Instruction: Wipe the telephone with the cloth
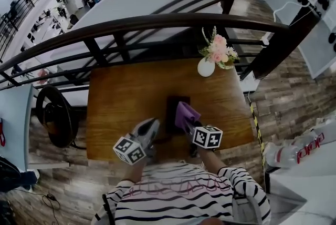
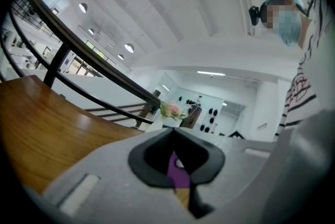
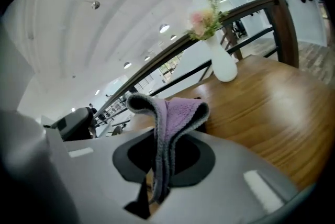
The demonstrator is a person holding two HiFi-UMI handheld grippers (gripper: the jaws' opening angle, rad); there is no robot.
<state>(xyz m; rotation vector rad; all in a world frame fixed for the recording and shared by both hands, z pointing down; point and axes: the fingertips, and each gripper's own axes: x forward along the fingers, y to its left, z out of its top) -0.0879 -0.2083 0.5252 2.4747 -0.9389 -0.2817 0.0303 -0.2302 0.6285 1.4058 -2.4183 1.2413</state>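
A dark telephone (image 1: 172, 109) lies on the wooden table (image 1: 121, 98), near its front edge. A purple cloth with a grey hem (image 1: 186, 113) is draped over the telephone's right side. My right gripper (image 1: 190, 125) is shut on the cloth (image 3: 177, 112), which rises in a fold out of the jaws in the right gripper view. My left gripper (image 1: 149, 131) sits just left of the telephone, low over the table. Its jaws (image 2: 175, 168) are closed together with nothing between them. A strip of purple cloth (image 2: 179, 175) shows through their gap.
A white vase of pink flowers (image 1: 207, 65) stands at the table's far right edge. A dark curved railing (image 1: 157, 23) runs behind the table. A round black stool (image 1: 55, 113) stands left of the table. My striped sleeves are at the front edge.
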